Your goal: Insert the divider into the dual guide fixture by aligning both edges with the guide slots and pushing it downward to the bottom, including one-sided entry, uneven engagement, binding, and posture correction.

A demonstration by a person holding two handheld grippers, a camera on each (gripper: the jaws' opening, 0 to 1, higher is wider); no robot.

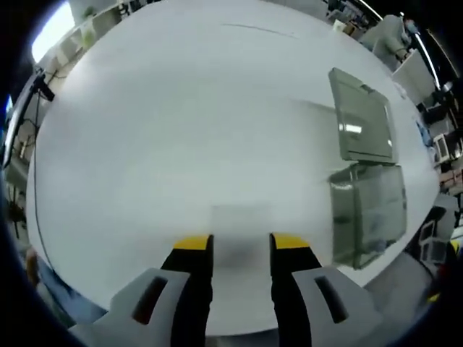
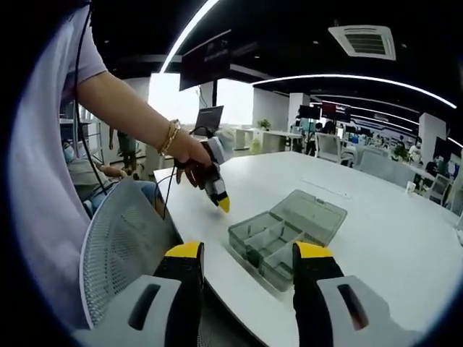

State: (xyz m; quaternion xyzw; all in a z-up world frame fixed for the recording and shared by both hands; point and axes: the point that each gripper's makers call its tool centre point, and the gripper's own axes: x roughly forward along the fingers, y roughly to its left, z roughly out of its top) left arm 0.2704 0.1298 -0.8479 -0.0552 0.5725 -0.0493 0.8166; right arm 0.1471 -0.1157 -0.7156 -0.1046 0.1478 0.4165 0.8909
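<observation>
A clear grey plastic compartment box (image 2: 266, 246) lies on the white table (image 2: 391, 238), its lid (image 2: 312, 212) folded open behind it. Thin partition walls stand inside it; I cannot pick out a loose divider. My right gripper (image 2: 248, 251) is open and empty, hovering short of the table's near edge in front of the box. A hand holds my left gripper (image 2: 223, 203) above the table to the left of the box. In the left gripper view, that gripper (image 1: 241, 246) is open over bare tabletop, and the box (image 1: 369, 213) and lid (image 1: 362, 116) lie off to the right.
A grey mesh chair back (image 2: 123, 253) stands close at the lower left, beside the table edge. The person's arm with a bracelet (image 2: 171, 137) reaches over the table corner. Desks, chairs and monitors fill the office beyond the table.
</observation>
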